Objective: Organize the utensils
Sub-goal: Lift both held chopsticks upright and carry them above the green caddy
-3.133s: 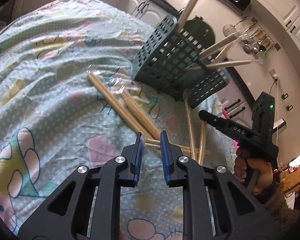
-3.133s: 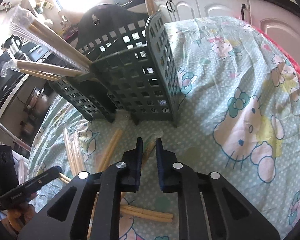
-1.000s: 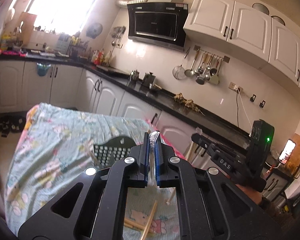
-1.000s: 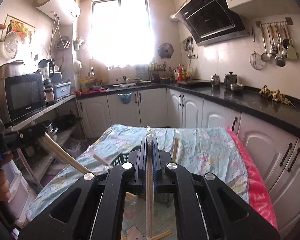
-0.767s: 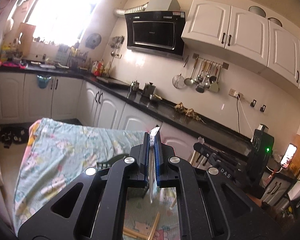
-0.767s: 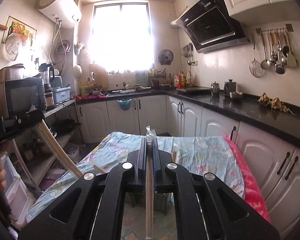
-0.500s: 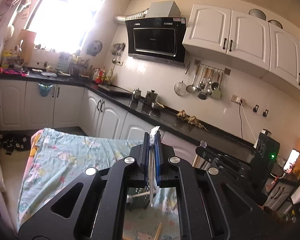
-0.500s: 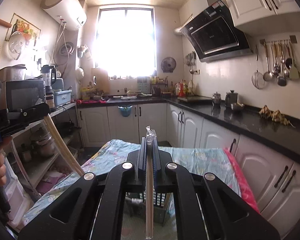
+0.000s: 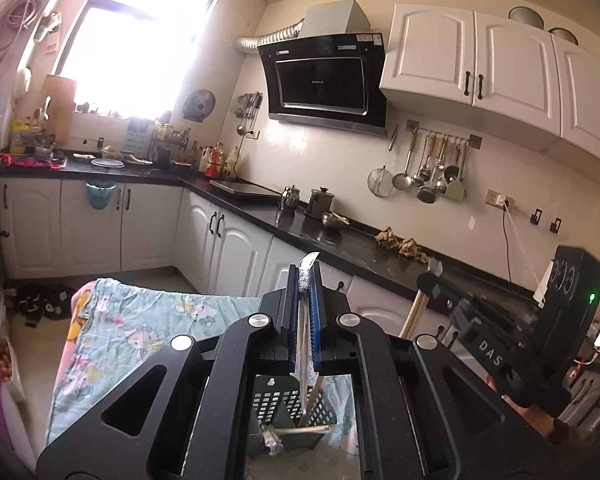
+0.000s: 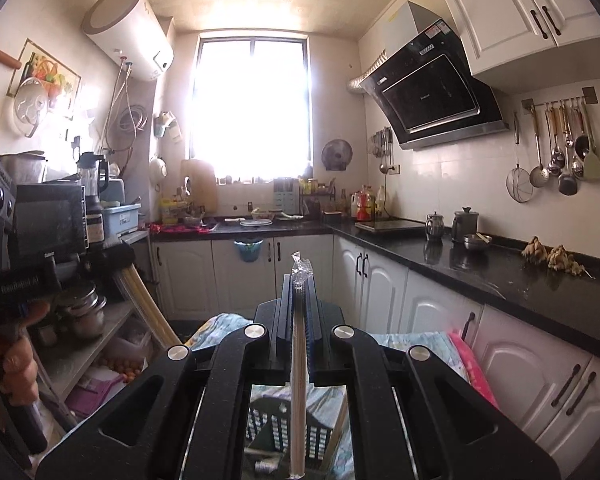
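Observation:
My left gripper point(image 9: 305, 276) is shut on a plastic-wrapped pair of wooden chopsticks point(image 9: 302, 360), which hangs down from between the blue pads. Straight below it stands the dark green slotted utensil basket point(image 9: 276, 404), with another wrapped pair point(image 9: 300, 430) lying across its top. My right gripper point(image 10: 299, 280) is shut on a second wrapped pair point(image 10: 298, 400), also hanging upright over the basket point(image 10: 278, 428). Each view shows the other gripper level with it: the right gripper point(image 9: 431, 282) with its sticks, and the left gripper point(image 10: 118, 257) with its slanting sticks point(image 10: 152, 308).
The table under a pale blue cartoon-print cloth point(image 9: 112, 332) lies well below both grippers. A black counter point(image 10: 500, 276) with white cabinets runs along the right wall. A shelf with a microwave point(image 10: 48, 220) stands at the left. A hand point(image 10: 16, 356) holds the left gripper's handle.
Three seconds ago both grippers stood open over chopsticks on the cloth; now each is shut on a pair. Over the last second both have risen, and table and basket sank in view.

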Demonstrator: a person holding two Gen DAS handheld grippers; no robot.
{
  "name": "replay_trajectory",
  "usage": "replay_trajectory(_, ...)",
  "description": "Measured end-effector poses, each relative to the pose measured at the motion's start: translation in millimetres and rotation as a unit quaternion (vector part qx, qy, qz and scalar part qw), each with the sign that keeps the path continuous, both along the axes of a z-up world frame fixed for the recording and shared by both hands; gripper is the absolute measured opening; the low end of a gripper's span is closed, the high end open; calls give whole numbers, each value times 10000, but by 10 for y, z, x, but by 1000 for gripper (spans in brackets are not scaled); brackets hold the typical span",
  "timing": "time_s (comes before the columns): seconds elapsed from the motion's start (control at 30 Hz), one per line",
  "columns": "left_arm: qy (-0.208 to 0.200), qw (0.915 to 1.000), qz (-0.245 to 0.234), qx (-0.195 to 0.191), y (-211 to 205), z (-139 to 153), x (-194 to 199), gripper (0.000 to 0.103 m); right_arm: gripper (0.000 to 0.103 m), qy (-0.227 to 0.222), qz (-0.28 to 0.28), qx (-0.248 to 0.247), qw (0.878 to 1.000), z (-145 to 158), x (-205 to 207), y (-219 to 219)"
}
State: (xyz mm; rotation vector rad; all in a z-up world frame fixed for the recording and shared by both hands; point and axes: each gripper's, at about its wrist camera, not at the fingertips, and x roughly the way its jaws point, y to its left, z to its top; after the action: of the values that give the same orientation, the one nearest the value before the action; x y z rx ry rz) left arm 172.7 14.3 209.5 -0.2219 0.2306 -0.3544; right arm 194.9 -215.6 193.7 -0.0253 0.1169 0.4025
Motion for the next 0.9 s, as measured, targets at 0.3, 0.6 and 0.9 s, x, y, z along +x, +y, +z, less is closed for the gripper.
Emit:
replay_trajectory(0.3, 135, 9999, 17, 20, -54, -178, 297, 2, 5, -59, -45, -65, 10000, -12, 274, 108)
replay_trajectory(0.6, 279, 9996, 69, 6, -55, -369, 507, 2, 5, -22, -3, -60, 10000, -103, 498, 179)
replay_trajectory(0.9, 329, 9993, 97, 131, -119, -529, 587, 2, 5, 46, 17, -84, 10000, -351, 640, 234)
